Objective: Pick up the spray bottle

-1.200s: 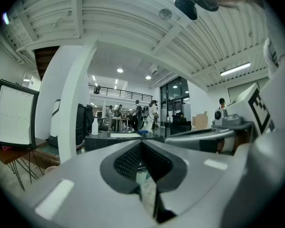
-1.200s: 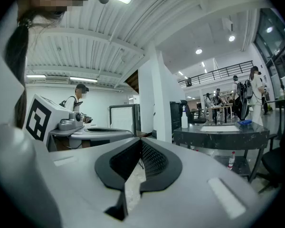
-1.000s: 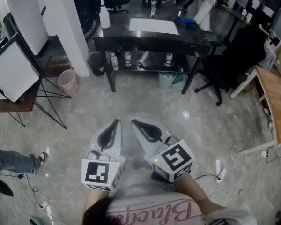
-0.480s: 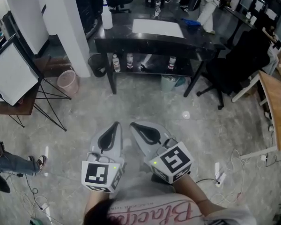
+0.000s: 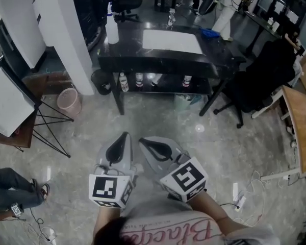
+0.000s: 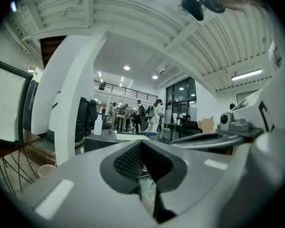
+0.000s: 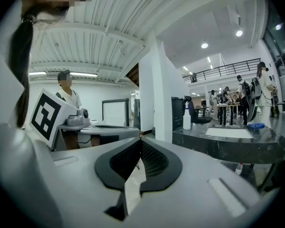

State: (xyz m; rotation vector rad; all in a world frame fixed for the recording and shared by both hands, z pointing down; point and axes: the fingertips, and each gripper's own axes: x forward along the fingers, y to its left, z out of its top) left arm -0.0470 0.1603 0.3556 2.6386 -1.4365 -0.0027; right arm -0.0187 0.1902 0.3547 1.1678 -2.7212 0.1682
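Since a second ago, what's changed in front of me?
The left gripper and right gripper moved forward together toward the table with the spray bottle, which now looks nearer. Nothing was taken or let go. Both stay shut, empty, side by side.

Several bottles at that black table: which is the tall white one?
The spray bottle at the tabletop's left end; the shelf bottles below are much shorter.
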